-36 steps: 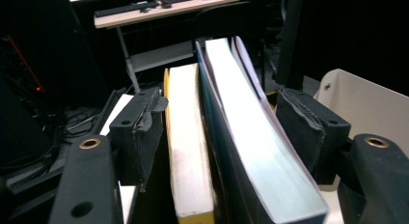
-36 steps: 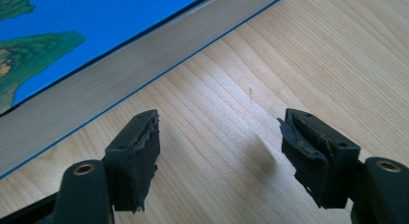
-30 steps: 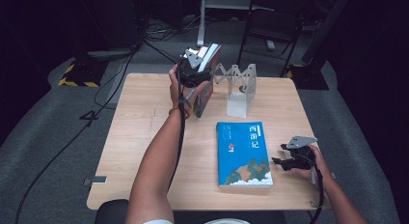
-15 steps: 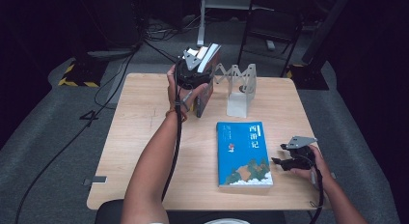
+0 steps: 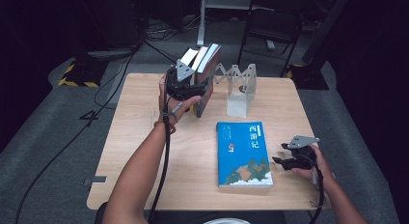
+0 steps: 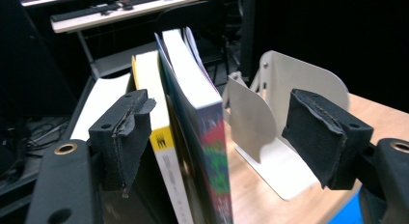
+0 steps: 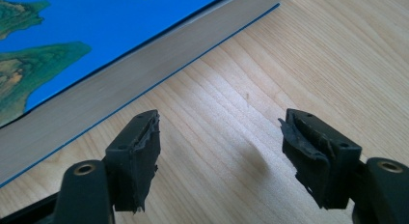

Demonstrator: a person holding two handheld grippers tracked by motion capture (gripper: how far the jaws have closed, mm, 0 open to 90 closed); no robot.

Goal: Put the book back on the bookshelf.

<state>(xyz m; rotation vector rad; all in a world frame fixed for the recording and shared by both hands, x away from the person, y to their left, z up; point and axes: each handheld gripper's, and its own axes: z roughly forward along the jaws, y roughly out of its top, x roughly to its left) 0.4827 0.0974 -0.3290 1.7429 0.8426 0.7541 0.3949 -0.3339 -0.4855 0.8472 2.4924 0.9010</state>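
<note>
Books [image 6: 193, 132] | upright between left gripper [image 6: 231, 137] fingers; fingers opening, pads apart from covers

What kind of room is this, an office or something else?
Probably a lab or recording studio, not an office: a lone wooden table on grey carpet, dark surroundings, loose cables across the floor, and yellow-black hazard tape on an equipment base.

Your forearms are bare, no sleeves on them. Your left gripper [image 5: 185, 84], upper centre of the high view, is black with a grey three-cornered plate and a black cable along the arm. Your right gripper [image 5: 289, 161], lower right, looks the same. The jaw pads are black, frayed, with brass-ringed screw holes.
</note>
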